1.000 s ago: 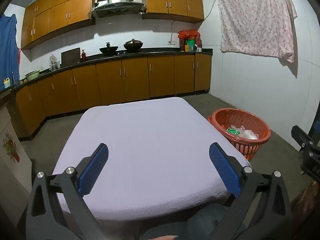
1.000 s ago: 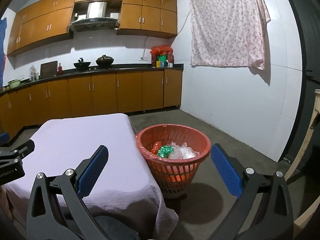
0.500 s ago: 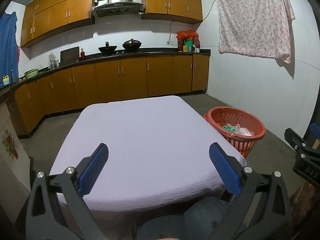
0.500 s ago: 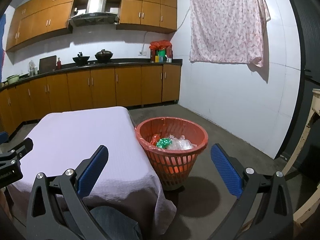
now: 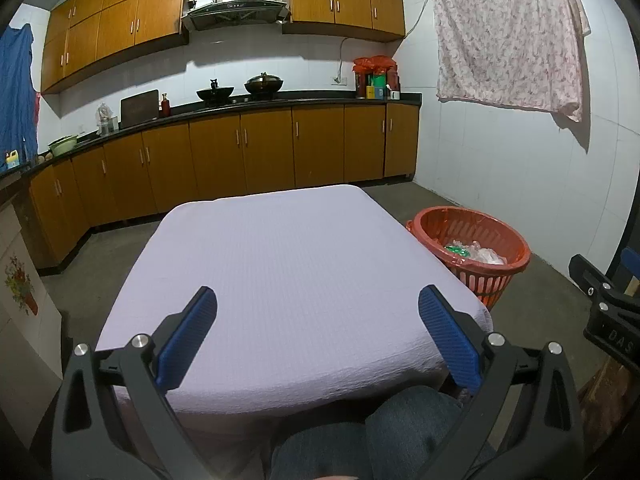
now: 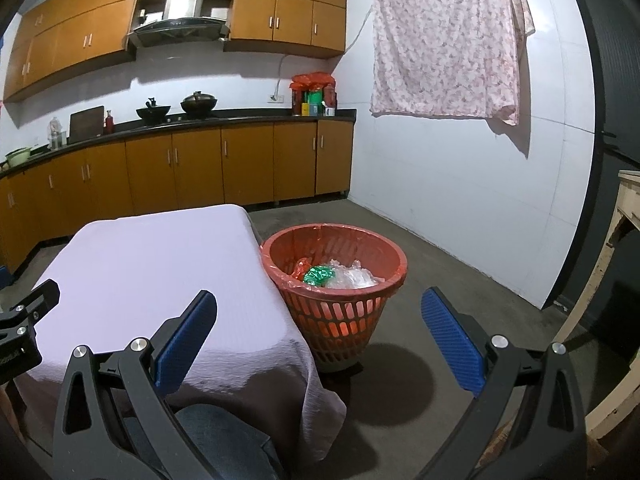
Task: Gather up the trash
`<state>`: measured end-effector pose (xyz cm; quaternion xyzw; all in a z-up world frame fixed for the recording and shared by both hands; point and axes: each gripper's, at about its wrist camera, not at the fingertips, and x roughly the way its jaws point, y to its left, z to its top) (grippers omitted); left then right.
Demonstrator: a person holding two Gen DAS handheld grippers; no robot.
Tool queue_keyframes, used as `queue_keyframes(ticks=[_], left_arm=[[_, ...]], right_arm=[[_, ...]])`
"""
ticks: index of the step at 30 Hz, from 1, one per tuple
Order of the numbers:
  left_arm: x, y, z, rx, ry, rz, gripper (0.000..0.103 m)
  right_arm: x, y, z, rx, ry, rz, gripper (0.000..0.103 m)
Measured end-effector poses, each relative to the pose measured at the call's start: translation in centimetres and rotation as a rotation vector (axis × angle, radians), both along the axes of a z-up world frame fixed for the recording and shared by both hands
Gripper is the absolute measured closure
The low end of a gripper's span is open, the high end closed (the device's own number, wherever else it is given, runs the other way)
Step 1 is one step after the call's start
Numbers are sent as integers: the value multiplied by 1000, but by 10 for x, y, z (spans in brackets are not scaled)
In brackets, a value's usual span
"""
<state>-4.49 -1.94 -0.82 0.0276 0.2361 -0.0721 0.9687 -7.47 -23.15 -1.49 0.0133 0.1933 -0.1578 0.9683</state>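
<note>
An orange plastic basket (image 6: 360,246) stands on the floor by the table's right side and holds green, red and clear plastic trash (image 6: 340,276). The basket also shows in the left wrist view (image 5: 516,244). My left gripper (image 5: 318,330) is open and empty, held back above the near edge of the table (image 5: 280,248), which has a lilac cloth on it. My right gripper (image 6: 318,330) is open and empty, held back above the floor, short of the basket. The right gripper's body shows in the left wrist view (image 5: 608,312).
Brown kitchen cabinets (image 5: 264,152) run along the far and left walls. A pale wooden piece of furniture (image 6: 616,280) stands at the far right. A person's knee in jeans (image 5: 380,432) is under the near table edge. Concrete floor surrounds the table.
Both grippers have drawn back and risen a little, so the table and the basket look farther away. Both stay open and empty.
</note>
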Motion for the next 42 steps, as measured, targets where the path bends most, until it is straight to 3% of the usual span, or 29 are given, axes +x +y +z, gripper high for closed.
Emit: queue_keyframes(ticks=[42], left_arm=[[-2, -3, -6, -9, 28, 21, 4]], right_arm=[[4, 1, -7, 4, 19, 5, 2]])
